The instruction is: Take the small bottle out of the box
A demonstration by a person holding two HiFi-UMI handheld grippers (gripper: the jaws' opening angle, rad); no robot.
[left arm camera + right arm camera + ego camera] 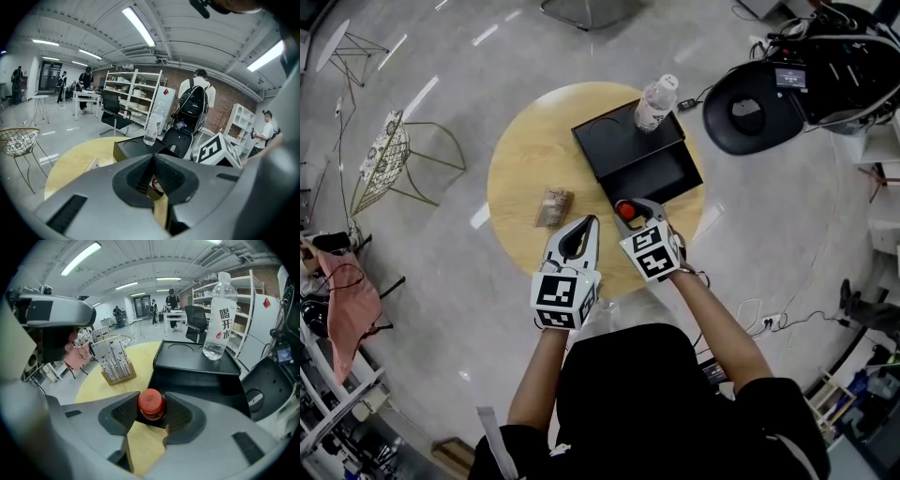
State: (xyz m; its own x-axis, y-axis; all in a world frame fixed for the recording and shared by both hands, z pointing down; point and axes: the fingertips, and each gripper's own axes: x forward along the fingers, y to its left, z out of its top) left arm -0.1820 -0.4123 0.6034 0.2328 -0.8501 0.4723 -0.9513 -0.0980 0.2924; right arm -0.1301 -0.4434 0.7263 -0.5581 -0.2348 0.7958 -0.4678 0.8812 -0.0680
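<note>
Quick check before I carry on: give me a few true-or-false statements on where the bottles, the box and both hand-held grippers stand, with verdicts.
1. The water bottle stands upright on the black box. True.
2. The left hand-held gripper grips the patterned pack. False: its jaws are together and empty, and the pack sits apart on the table.
3. A red-capped small bottle stands between the right hand-held gripper jaws. True.
4. The table is square. False: it is round and wooden.
</note>
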